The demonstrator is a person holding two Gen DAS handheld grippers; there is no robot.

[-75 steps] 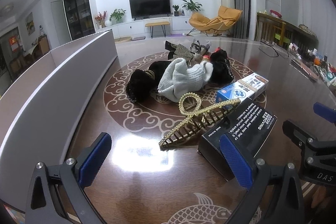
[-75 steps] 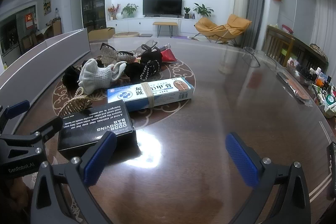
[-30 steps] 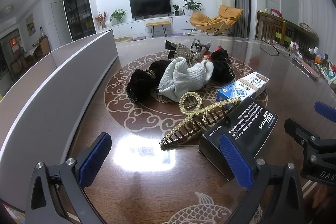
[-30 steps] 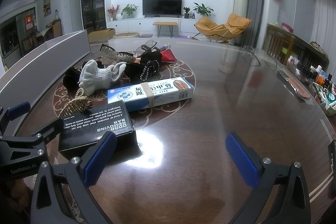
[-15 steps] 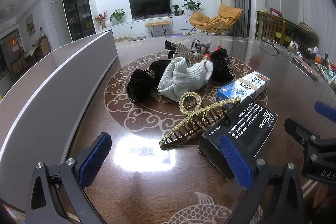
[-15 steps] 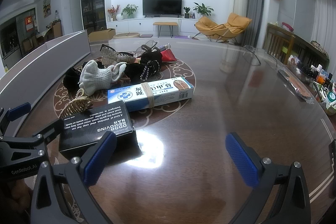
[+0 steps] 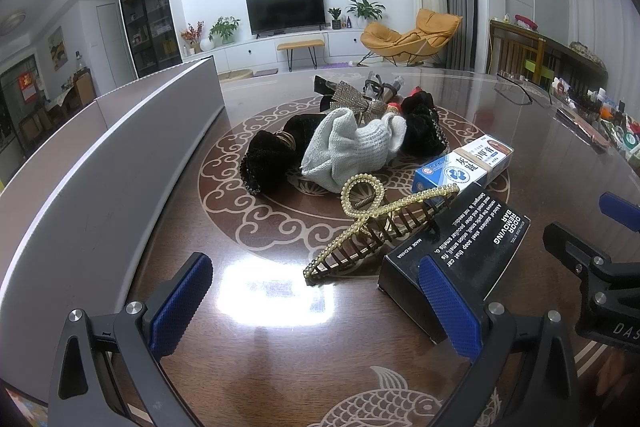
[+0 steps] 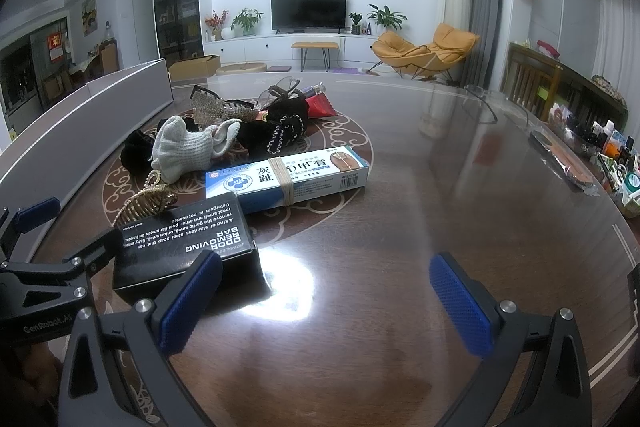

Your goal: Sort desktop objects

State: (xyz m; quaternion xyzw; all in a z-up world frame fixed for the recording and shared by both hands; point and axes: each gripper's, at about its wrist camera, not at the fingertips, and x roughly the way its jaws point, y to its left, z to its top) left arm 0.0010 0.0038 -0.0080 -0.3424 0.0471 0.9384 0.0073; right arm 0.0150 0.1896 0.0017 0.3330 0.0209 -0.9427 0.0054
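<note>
A pile of desktop objects lies on the dark round table (image 7: 280,355). A gold pearl hair claw (image 7: 372,223) rests against a black box (image 7: 460,247) printed "ODOR REMOVING BAR". Behind them lie a blue-white cream box (image 7: 464,163) with a rubber band, a white knitted pouch (image 7: 348,147) and black scrunchies (image 7: 268,159). My left gripper (image 7: 316,307) is open, low over the table just short of the claw. My right gripper (image 8: 324,295) is open with nothing between its fingers, its left pad beside the black box (image 8: 184,239). The cream box (image 8: 288,179) lies beyond.
A long grey-white panel (image 7: 100,163) curves along the table's left side. Glasses (image 8: 280,93), a sequined bow (image 7: 352,99) and a red packet (image 8: 320,105) sit at the pile's far end. Bottles and clutter (image 8: 612,155) crowd the right rim. Bare tabletop (image 8: 460,195) spreads right of the pile.
</note>
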